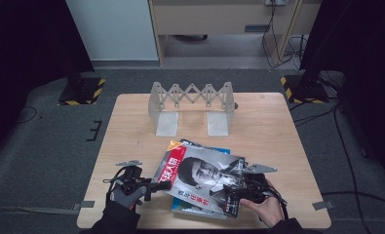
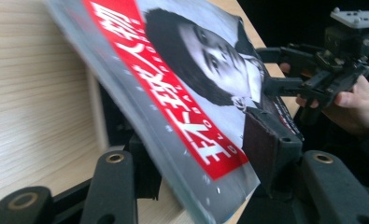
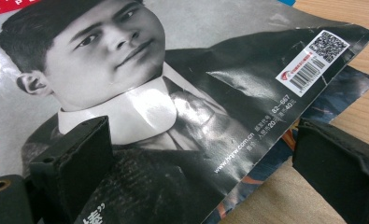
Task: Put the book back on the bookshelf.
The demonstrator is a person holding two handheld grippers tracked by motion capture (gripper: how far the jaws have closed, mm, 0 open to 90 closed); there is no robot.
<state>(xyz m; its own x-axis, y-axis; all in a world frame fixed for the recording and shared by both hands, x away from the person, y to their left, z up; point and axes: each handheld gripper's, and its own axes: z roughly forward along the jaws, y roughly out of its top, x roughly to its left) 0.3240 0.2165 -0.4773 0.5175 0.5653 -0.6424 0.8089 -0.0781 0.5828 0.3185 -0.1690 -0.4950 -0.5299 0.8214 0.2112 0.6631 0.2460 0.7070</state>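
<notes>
Magazine [image 1: 202,178] near worktop [image 1: 131,122] front edge, open room behind toward rack [image 1: 192,105]. Left gripper [image 1: 153,187] fingers [image 2: 266,144] half-spread, straddling magazine's edge, contact unclear. Right gripper [image 1: 229,192] fingers [image 3: 79,154] spread astride corner.

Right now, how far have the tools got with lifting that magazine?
Done: the left tool and right tool each have a jaw over and a jaw under the glossy portrait-cover magazine. In hand: its left edge is tilted up off the wooden table. Left: lifting it off the blue-edged magazine, perhaps into the clear folding rack.
</notes>
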